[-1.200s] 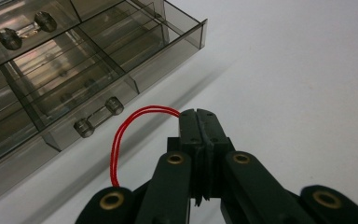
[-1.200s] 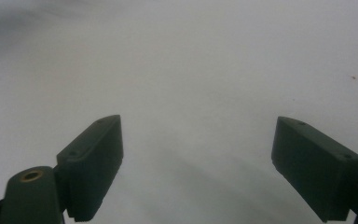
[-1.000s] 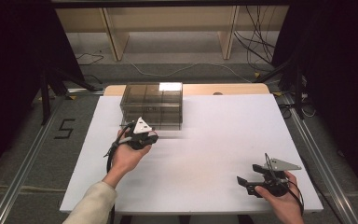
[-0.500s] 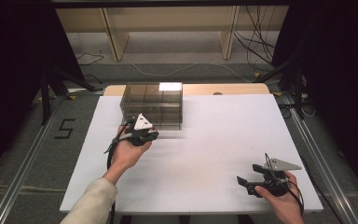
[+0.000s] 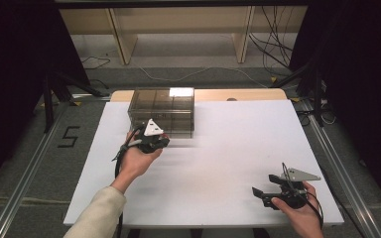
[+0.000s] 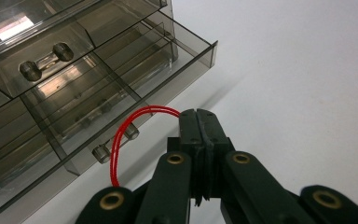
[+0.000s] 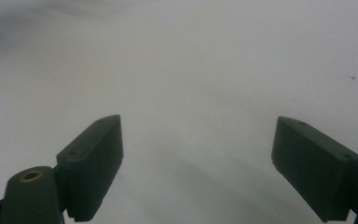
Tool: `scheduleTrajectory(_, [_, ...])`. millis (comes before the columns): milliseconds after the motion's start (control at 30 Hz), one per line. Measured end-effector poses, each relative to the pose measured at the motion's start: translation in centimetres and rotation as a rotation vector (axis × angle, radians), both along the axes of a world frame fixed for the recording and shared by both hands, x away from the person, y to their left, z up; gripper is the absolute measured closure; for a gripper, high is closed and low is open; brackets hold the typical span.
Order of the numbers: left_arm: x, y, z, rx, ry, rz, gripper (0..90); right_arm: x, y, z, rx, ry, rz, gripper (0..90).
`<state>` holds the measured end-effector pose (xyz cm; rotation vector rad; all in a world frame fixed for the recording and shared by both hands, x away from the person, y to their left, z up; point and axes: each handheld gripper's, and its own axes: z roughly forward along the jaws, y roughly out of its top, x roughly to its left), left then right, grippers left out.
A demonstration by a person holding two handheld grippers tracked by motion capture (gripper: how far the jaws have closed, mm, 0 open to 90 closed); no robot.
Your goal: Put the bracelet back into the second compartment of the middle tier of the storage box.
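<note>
A smoky clear drawer cabinet (image 5: 162, 106) stands at the back of the white table (image 5: 238, 134). In the left gripper view its lower drawer (image 6: 121, 84) is pulled out toward me, with a bar handle (image 6: 103, 152) on its front. My left gripper (image 6: 199, 116) is shut on a thin red band (image 6: 121, 130), whose loop arcs left in front of that handle. In the high view the left gripper (image 5: 154, 140) sits just in front of the cabinet. My right gripper (image 5: 264, 187) rests near the table's front right; its jaws (image 7: 214, 154) stand wide open with nothing between them.
The upper drawer (image 6: 37, 60) is shut and has its own bar handle. Wooden shelf legs (image 5: 121, 39) and cables (image 5: 278, 49) lie on the floor behind the table. A metal rail (image 5: 34, 168) runs along the left.
My left gripper has crept a little closer to the cabinet with the red band in it. The right gripper has stayed where it was.
</note>
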<state>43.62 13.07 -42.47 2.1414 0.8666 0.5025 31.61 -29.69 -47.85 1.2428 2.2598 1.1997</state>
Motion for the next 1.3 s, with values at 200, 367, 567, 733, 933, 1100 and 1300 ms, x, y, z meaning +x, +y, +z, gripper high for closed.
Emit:
scheduleTrajectory(200, [0.2, -0.1, 0.4, 0.004, -0.005, 0.0, 89.8, 0.0, 0.0, 0.0, 0.003, 0.002, -0.001, 17.4])
scheduleTrajectory(367, [0.4, -0.1, 0.7, 0.005, -0.008, 0.0, 89.8, 0.0, 0.0, 0.0, 0.004, 0.002, -0.001, 17.4])
scheduleTrajectory(567, [0.6, -0.1, 0.9, 0.007, -0.011, 0.001, 89.8, 0.0, 0.0, 0.0, 0.004, 0.001, -0.001, 17.3])
scheduleTrajectory(733, [0.8, -0.1, 1.0, -0.002, -0.014, 0.01, 89.8, 0.0, 0.0, 0.0, 0.004, 0.001, -0.001, 17.3])
scheduleTrajectory(933, [0.9, 0.0, 1.0, -0.001, -0.015, 0.011, 89.8, 0.0, 0.0, 0.0, 0.005, 0.001, -0.001, 17.2])
scheduleTrajectory(1100, [1.1, 0.1, 1.0, 0.001, -0.014, 0.014, 89.8, 0.0, 0.0, 0.0, 0.004, 0.002, -0.001, 17.2])
scheduleTrajectory(1300, [1.4, 0.1, 1.0, 0.004, -0.008, 0.016, 89.8, 0.0, 0.0, 0.0, 0.004, 0.001, -0.001, 17.2])
